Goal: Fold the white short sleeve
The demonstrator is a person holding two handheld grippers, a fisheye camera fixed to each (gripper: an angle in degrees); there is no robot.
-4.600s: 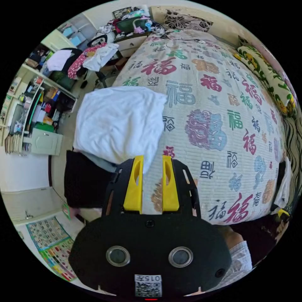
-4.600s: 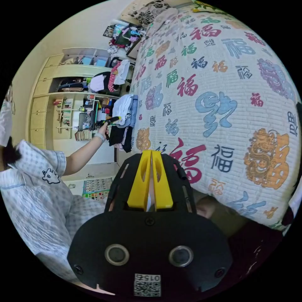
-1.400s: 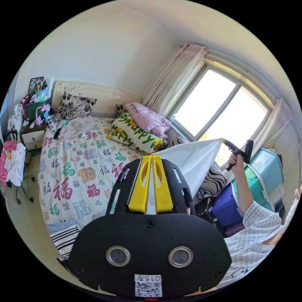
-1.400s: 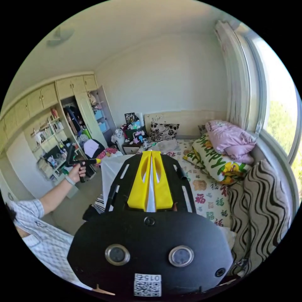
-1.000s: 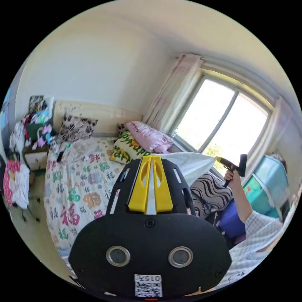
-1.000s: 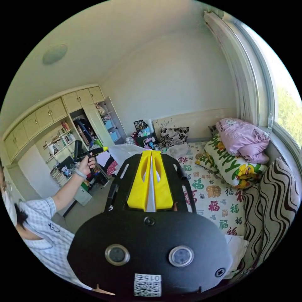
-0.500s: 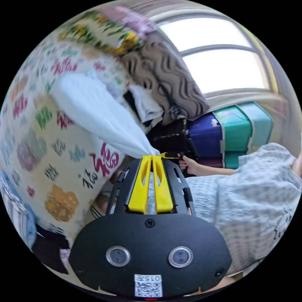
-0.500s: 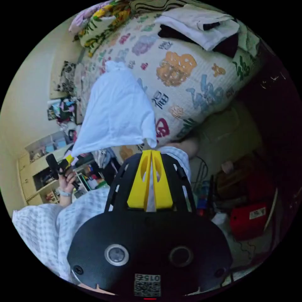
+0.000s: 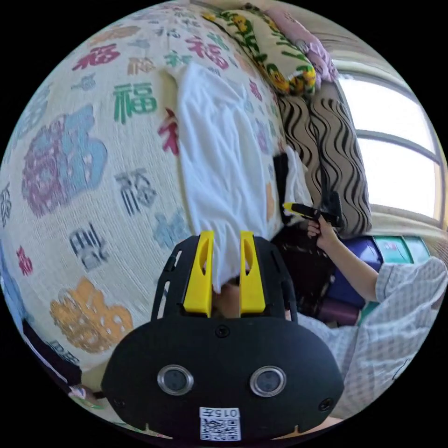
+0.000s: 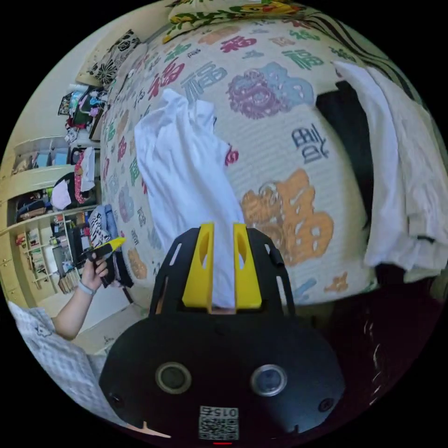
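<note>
Half a second ago both grippers pinched the white shirt (image 9: 219, 154) aloft; now it lies flat on the bed (image 9: 70, 154), and the left gripper (image 9: 224, 273) and right gripper (image 10: 221, 273) stand parted, holding nothing. Its long axis runs straight away from the fingers (image 9: 199, 273), near hem between both pairs, neither hand nearer.

I see bed (image 10: 280, 154) with patterned quilt: white short sleeve (image 10: 186, 172) spread mid-bed, pillows (image 9: 275, 51) along far edge, black-and-white clothes (image 10: 396, 177) at foot corner.
</note>
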